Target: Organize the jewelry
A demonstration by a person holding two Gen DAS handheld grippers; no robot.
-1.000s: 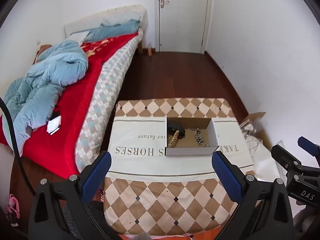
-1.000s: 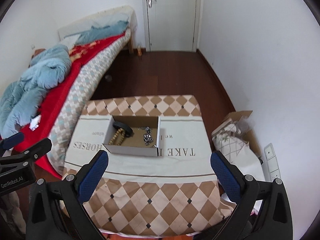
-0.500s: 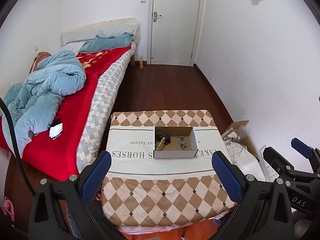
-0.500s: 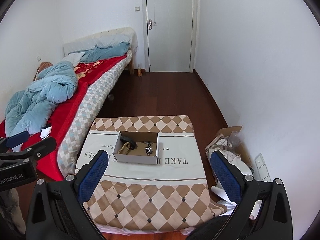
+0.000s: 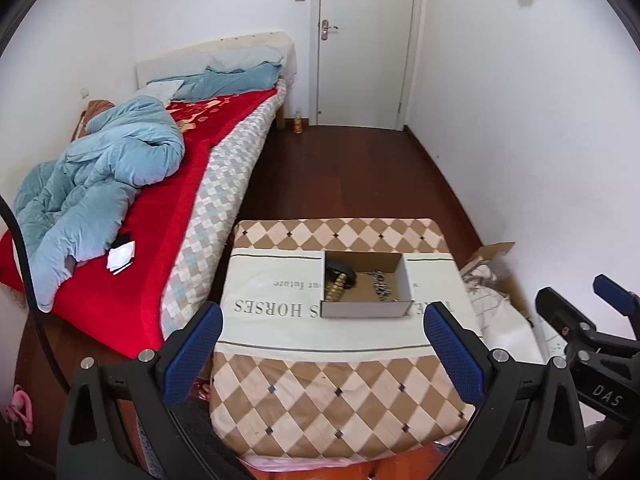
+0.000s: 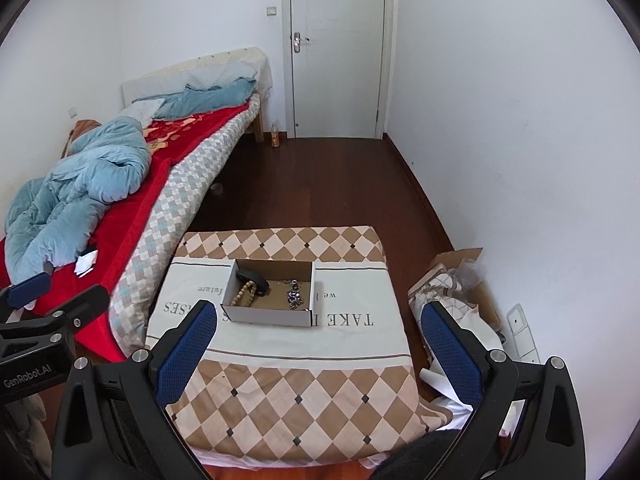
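An open cardboard box (image 5: 366,308) (image 6: 267,316) stands on a cloth-covered table (image 5: 340,400) (image 6: 296,392). Inside lie a wooden bead bracelet (image 5: 335,288) (image 6: 245,295), a black item (image 5: 340,269) (image 6: 253,278) and a silver chain (image 5: 382,286) (image 6: 295,295). My left gripper (image 5: 320,348) is open and empty, held well back and above the table's near edge. My right gripper (image 6: 316,344) is open and empty, also held back from the box. Each gripper shows at the edge of the other's view.
A bed (image 5: 132,216) with a red cover and blue quilt (image 5: 100,184) runs along the left. A torn carton with cloth (image 6: 452,280) lies on the floor right of the table by the white wall. A closed door (image 5: 364,44) is at the far end.
Both grippers have pulled back and up from the table; the box and table look smaller and farther. The jaws stay open and empty.
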